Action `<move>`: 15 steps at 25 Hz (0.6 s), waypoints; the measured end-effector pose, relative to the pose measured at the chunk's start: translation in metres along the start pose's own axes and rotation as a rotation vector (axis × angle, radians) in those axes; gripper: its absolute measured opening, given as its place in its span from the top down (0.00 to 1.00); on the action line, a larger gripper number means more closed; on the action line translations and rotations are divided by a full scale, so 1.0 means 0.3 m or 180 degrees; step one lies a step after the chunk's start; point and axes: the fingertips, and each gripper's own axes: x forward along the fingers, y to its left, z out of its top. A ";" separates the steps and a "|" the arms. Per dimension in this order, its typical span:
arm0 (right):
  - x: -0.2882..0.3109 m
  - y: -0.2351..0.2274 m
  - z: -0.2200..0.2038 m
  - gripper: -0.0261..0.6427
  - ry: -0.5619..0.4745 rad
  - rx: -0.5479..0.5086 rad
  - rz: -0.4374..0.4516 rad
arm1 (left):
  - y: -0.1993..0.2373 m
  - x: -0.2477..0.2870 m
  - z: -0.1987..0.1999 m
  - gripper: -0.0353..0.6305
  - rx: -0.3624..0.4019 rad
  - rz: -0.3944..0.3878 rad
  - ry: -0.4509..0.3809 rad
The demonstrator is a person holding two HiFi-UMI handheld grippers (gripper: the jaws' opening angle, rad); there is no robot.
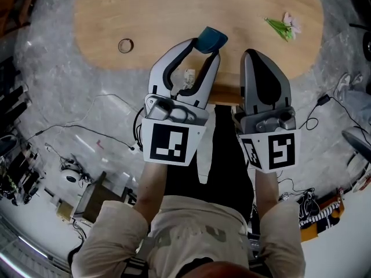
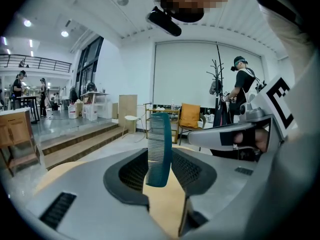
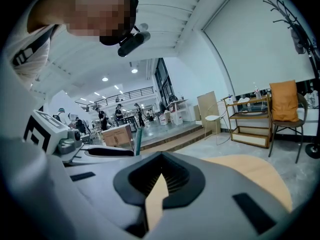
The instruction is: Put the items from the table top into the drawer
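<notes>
The left gripper (image 1: 204, 46) pinches a teal comb (image 1: 212, 38) between its pads. In the left gripper view the comb (image 2: 160, 146) stands upright between the two dark pads, its teeth facing left and its top end rising well above the gripper (image 2: 161, 173). From the head view, the comb is held in the air over the near edge of the wooden table (image 1: 174, 10), close to the middle of that edge.

The right gripper (image 1: 250, 54) is beside the left one, also at the near edge of the table. Its jaws are pressed together at the tips with nothing between them. In the right gripper view only a thin wedge of table top shows through behind the closed tips (image 3: 161, 170).

Two more things lie on the table. A small dark ring (image 1: 126, 46) sits flat at the left, well apart from the comb. A flower sprig (image 1: 283, 26) with green stems and pale blossoms lies at the far right.

The table stands on a grey floor (image 1: 52, 80) where thin cables trail. Behind the comb, the left gripper view shows a chair with a yellow cushion (image 2: 190, 116) and a person in dark clothes (image 2: 243, 86) standing near a coat stand (image 2: 218, 74).
</notes>
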 end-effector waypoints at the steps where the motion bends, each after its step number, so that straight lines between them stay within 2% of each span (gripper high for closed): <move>1: -0.004 0.000 -0.002 0.95 0.0001 0.0002 -0.0010 | -0.005 0.001 -0.002 0.72 0.0022 -0.0021 0.0008; 8: -0.048 -0.080 -0.048 0.95 0.0075 0.0020 -0.0203 | -0.108 0.042 -0.115 0.72 0.0205 -0.0300 0.0232; 12: -0.097 -0.149 -0.140 0.95 0.0264 0.0003 -0.0301 | -0.240 0.079 -0.304 0.72 0.0345 -0.0645 0.0651; 15: -0.140 -0.180 -0.209 0.95 0.0416 0.0036 -0.0350 | -0.346 0.085 -0.480 0.72 0.0268 -0.0931 0.0975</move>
